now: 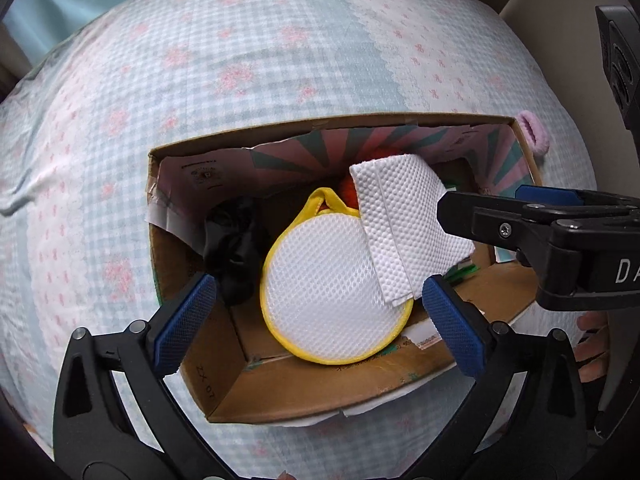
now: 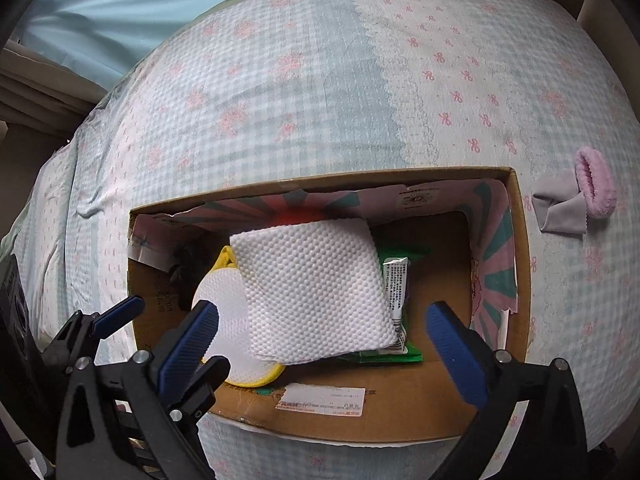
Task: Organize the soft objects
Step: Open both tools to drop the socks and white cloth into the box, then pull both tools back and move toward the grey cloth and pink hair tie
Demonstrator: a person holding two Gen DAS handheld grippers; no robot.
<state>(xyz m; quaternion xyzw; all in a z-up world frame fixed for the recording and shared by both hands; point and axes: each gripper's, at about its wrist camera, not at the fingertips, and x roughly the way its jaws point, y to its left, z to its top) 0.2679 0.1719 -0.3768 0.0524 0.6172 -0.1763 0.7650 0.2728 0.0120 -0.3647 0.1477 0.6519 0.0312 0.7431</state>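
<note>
An open cardboard box (image 1: 320, 394) (image 2: 400, 412) sits on the bed. Inside lie a round white mesh pad with a yellow rim (image 1: 332, 292) (image 2: 228, 320), a white dimpled cloth (image 1: 404, 224) (image 2: 316, 288) draped over it, a black soft item (image 1: 236, 244), something orange (image 1: 348, 196) and a green packet (image 2: 396, 356). My left gripper (image 1: 320, 320) is open and empty above the pad. My right gripper (image 2: 324, 344) is open and empty above the cloth; it also shows in the left wrist view (image 1: 480, 208). A pink scrunchie (image 2: 596, 188) (image 1: 532, 132) and a grey cloth (image 2: 560, 212) lie on the bed right of the box.
The bed has a blue checked cover with pink flowers (image 1: 200, 80) (image 2: 320, 80). A light blue curtain (image 2: 120, 4) hangs behind it. A hand (image 1: 592, 344) shows at the right edge of the left wrist view.
</note>
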